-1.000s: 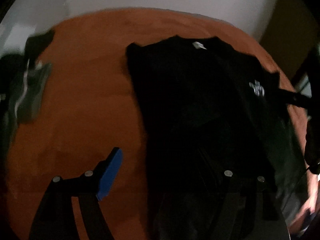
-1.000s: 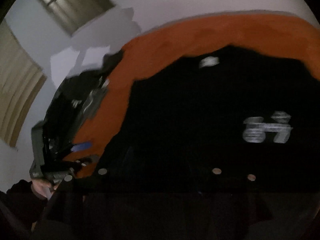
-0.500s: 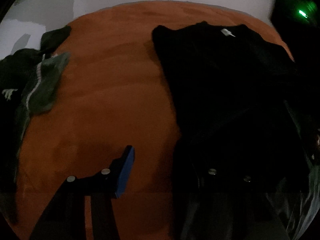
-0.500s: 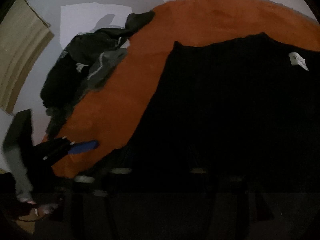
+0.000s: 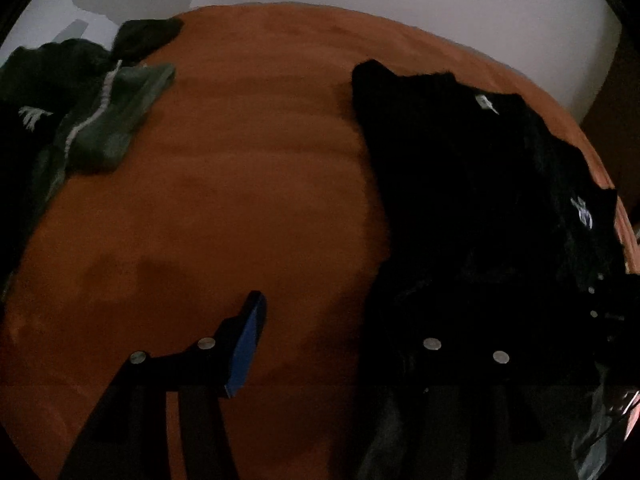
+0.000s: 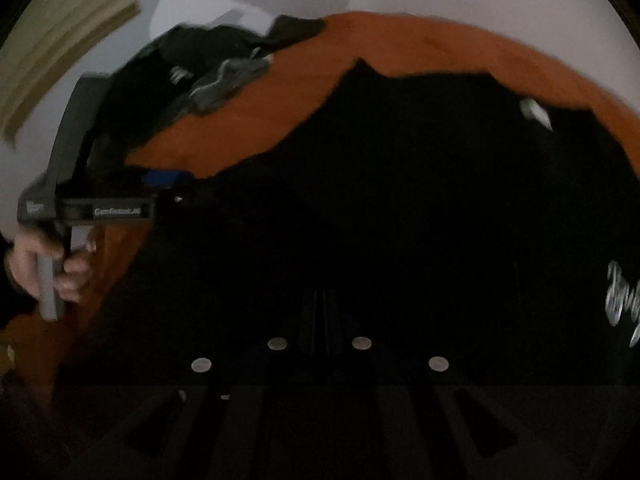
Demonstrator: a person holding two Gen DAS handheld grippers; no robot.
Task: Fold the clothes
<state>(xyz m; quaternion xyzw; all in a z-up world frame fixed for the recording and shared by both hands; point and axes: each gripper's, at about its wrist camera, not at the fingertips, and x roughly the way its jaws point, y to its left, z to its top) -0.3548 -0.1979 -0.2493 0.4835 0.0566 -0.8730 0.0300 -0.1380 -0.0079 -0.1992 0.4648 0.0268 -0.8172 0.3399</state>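
Note:
A black top lies spread on an orange cover, with a white neck label and a pale print. My left gripper stands open at the top's left edge. Its blue-padded finger is over the bare cover and the other finger is over the dark cloth. In the right wrist view the black top fills the middle. My right gripper has its fingers drawn together on a ridge of that fabric. The left gripper, held by a hand, shows at the left.
A heap of dark green and black clothes sits at the far left of the cover, also visible as the heap in the right wrist view. A pale wall runs behind. Bare orange cover lies between the heap and the top.
My right gripper's fingers have come together on the black fabric; they stood wide apart before. The left gripper has come in to the top's left edge and is still open.

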